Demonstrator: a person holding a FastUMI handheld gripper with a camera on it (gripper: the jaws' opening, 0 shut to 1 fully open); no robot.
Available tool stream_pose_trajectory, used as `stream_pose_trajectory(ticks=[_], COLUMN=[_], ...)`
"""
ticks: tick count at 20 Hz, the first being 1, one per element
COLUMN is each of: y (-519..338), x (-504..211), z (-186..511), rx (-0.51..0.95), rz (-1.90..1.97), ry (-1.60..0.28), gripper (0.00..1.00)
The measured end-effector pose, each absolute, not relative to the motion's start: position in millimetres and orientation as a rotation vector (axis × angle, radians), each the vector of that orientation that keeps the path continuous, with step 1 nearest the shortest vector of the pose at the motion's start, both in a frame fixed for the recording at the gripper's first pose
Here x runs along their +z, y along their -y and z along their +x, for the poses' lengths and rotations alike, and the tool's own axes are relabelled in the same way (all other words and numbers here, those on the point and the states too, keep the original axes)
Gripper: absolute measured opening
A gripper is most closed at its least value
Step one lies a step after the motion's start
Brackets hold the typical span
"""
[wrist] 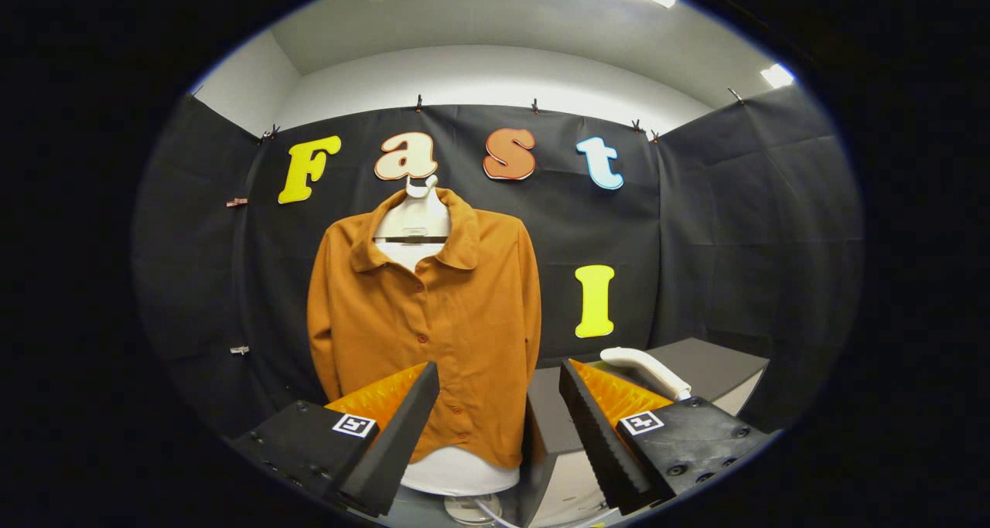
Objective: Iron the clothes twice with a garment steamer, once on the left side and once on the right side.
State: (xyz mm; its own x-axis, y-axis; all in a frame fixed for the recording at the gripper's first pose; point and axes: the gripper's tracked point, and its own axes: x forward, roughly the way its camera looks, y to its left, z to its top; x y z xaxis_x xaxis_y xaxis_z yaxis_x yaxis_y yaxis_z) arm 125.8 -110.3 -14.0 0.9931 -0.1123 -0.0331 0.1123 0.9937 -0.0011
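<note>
An orange-brown buttoned shirt hangs on a white mannequin torso in front of the black cloth wall, straight ahead beyond my fingers. The white garment steamer lies on a grey table to the right of the shirt, just beyond my right finger. My gripper is open, its two black ridged fingers spread wide with nothing between them. The shirt's lower part shows through the gap between them.
The mannequin's white base stands on a round foot with a thin white cable beside it. A grey box-like block sits between the shirt and the table. Black cloth walls close in the booth on three sides.
</note>
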Motion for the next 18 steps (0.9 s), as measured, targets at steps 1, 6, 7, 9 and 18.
stream_pose_trajectory(ticks=[1,6,7,9,18], y=[124,208,227,262,367], x=[-15,-22,-25,-32,-89], z=[135,174,181,194,248], rx=[-0.108,-0.142,-0.157,-0.186,-0.242], rz=[0.005,0.004,0.009,0.017,0.063], ry=[-0.038,-0.062,-0.069,-0.089,-0.234], gripper=[0.99,0.99,0.99,0.99,0.99])
